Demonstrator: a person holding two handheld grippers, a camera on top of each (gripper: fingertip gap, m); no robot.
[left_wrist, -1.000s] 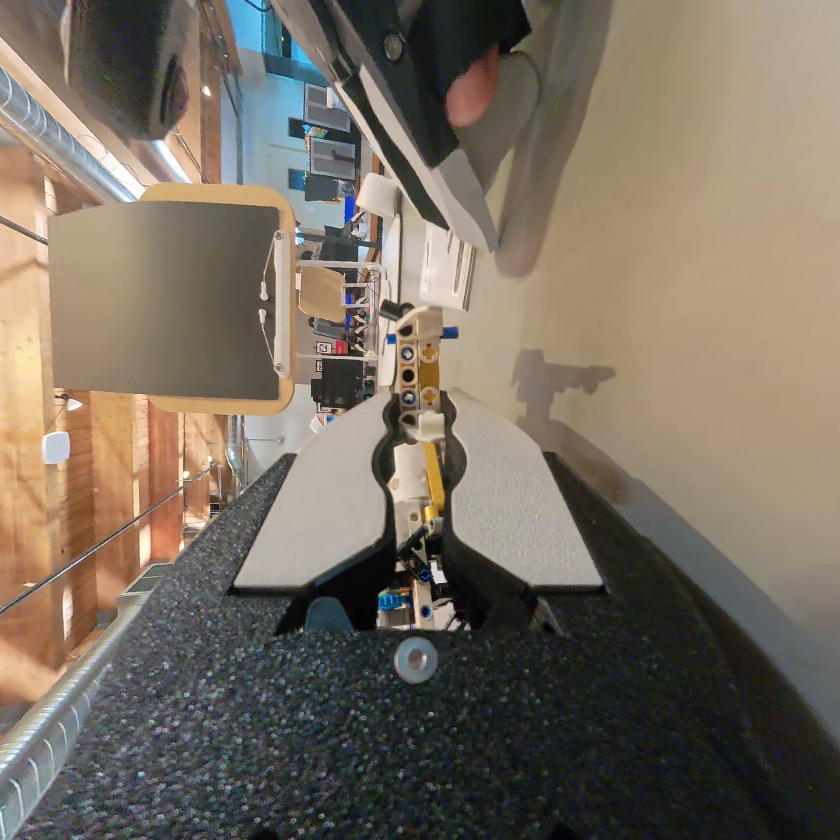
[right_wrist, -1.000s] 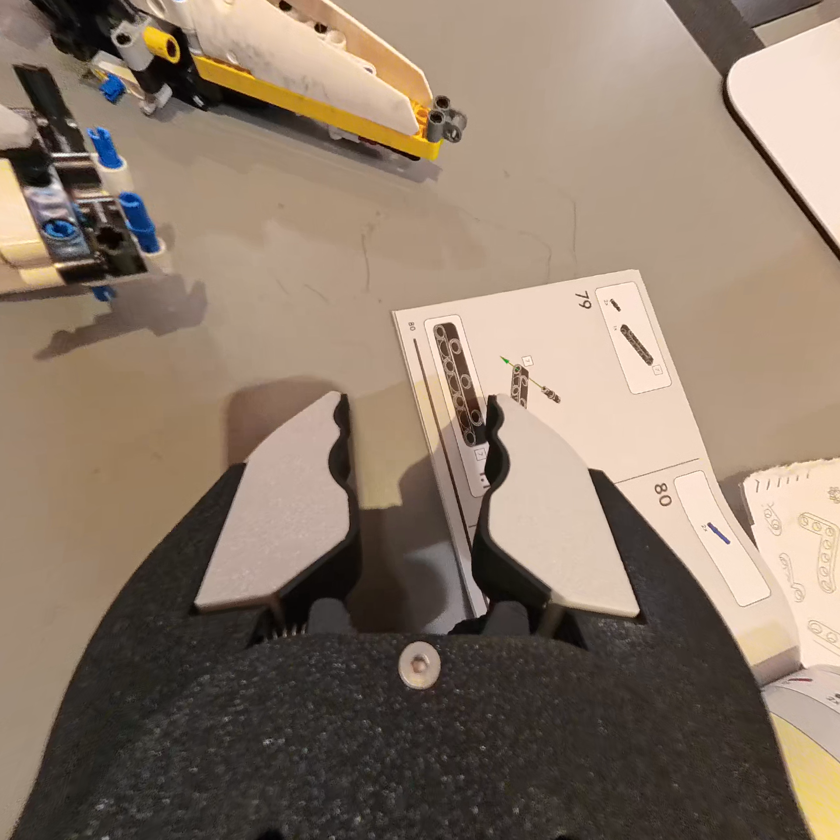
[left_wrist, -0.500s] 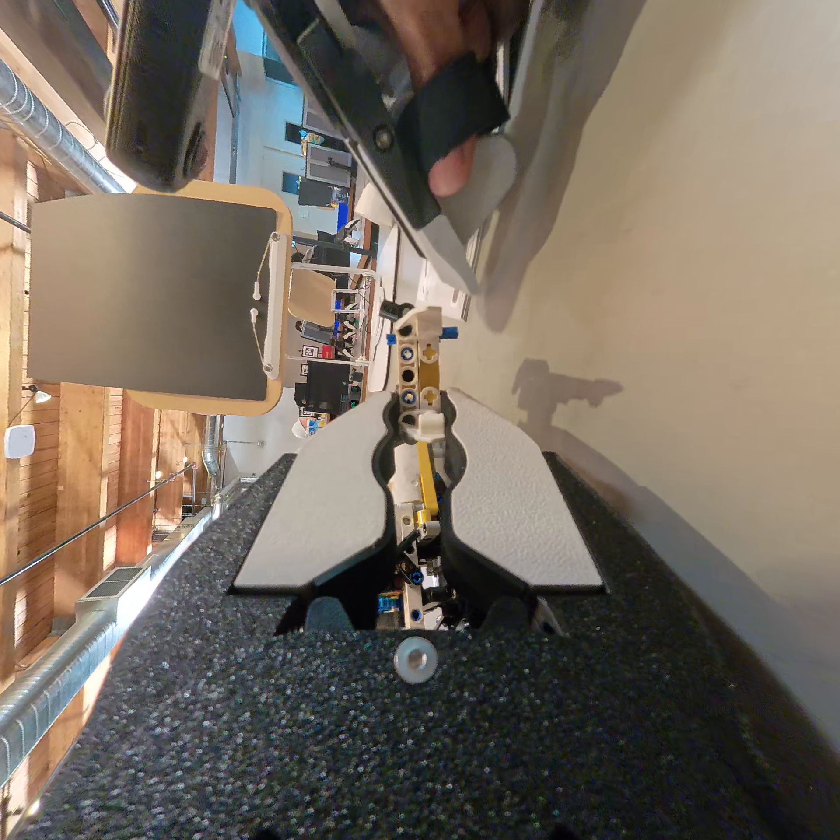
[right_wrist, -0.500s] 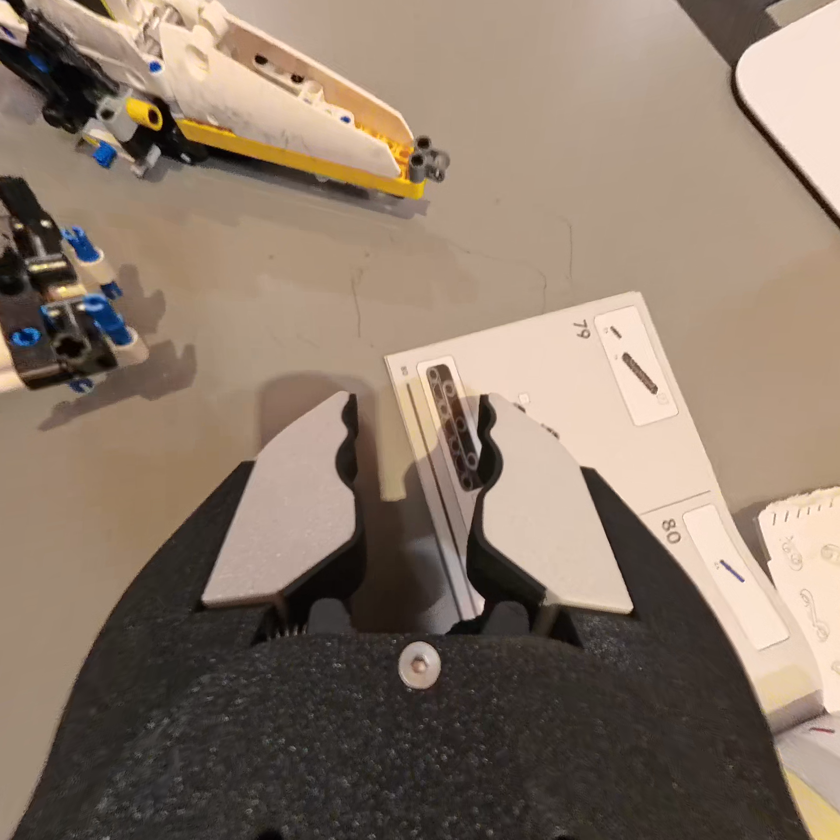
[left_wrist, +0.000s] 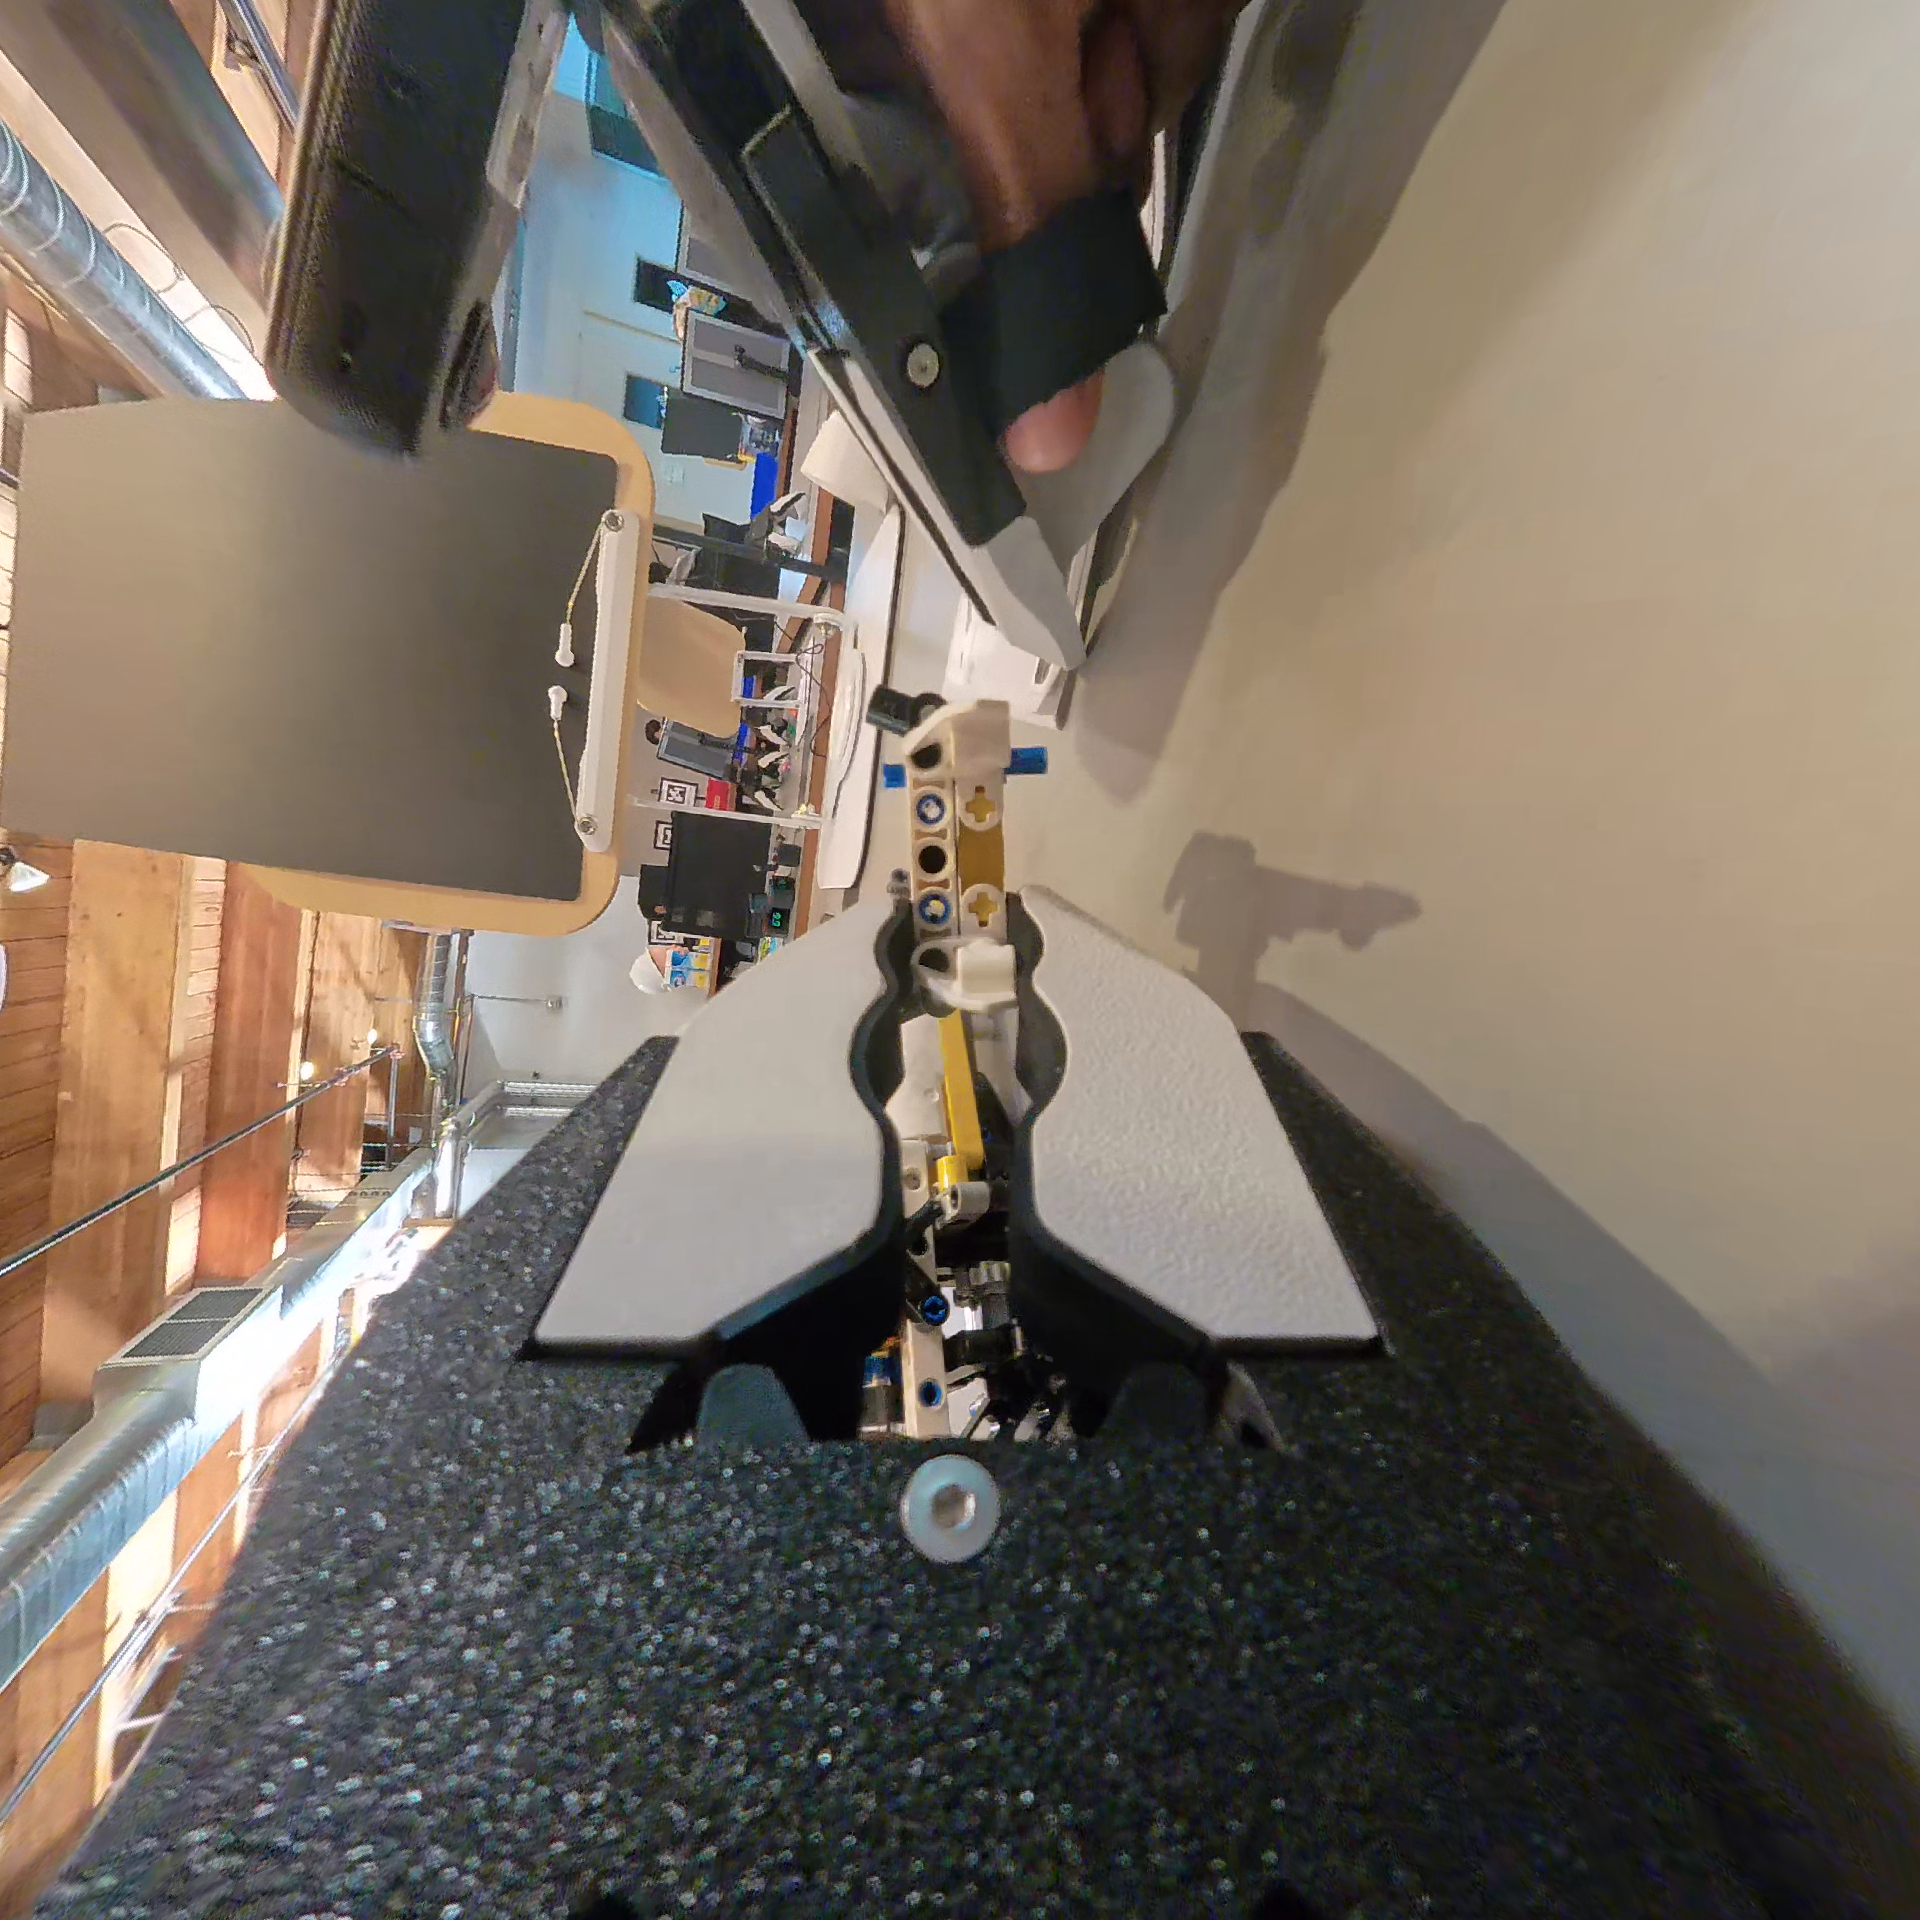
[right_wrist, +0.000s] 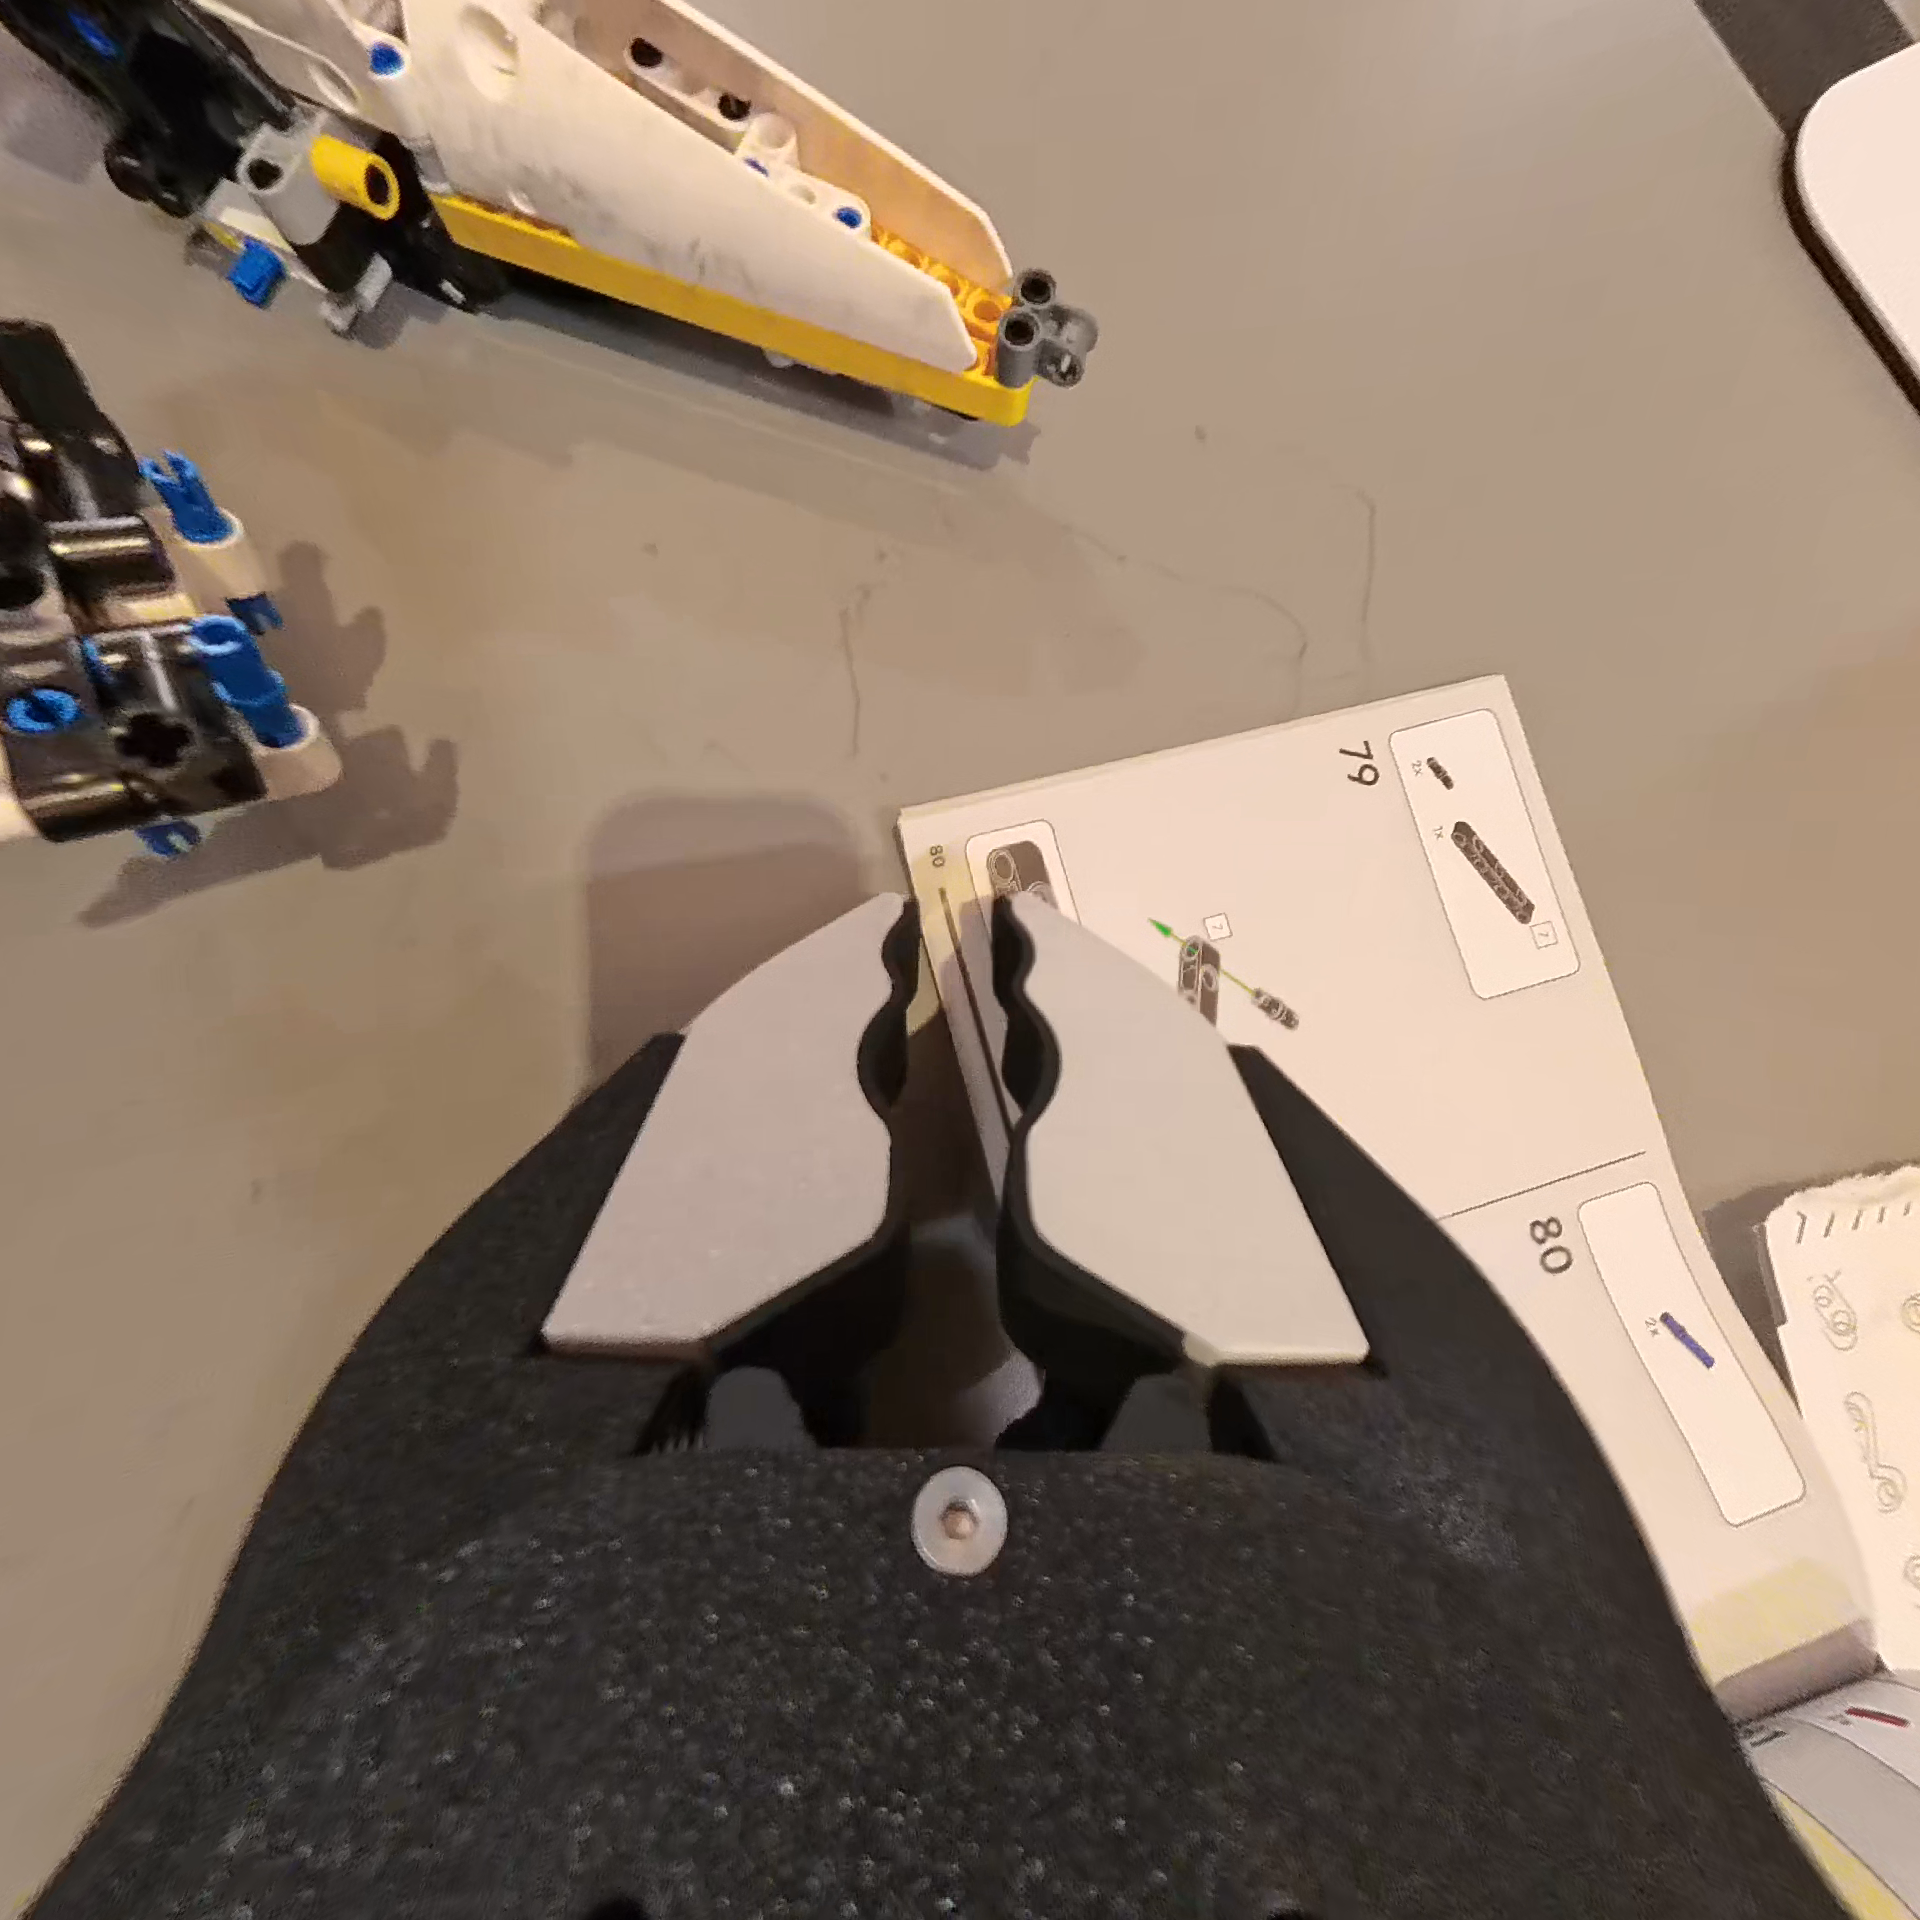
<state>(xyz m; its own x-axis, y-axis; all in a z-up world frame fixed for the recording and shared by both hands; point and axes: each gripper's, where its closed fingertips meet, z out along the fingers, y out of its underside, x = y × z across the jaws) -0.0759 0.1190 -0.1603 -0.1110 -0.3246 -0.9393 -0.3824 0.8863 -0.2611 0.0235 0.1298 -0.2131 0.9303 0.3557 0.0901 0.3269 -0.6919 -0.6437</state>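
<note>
Left wrist view: the left claw (left_wrist: 961, 935) is closed on a brick assembly (left_wrist: 954, 831) of white and yellow perforated beams with blue pins; both pads press its sides, and the beams project beyond the fingertips. The assembly's rear portion, between the fingers, is in shadow and hard to make out. Above the assembly, the right claw (left_wrist: 1049, 613) enters from the top edge, held by a hand (left_wrist: 1039, 135) that is cut off by the frame. Right of the assembly lies the beige counter (left_wrist: 1558, 623); left of it are a dark panel (left_wrist: 301, 644) with a wooden rim, timber walls and a metal duct. Right wrist view: the right claw is nearly closed, its fingers standing over the left edge of an instruction booklet (right_wrist: 1351, 883); whether the pads pinch the page cannot be determined. Beyond the booklet lies a white and yellow model hull (right_wrist: 727, 208); left of the booklet, the assembly's black and blue end is cut off by the frame.
</note>
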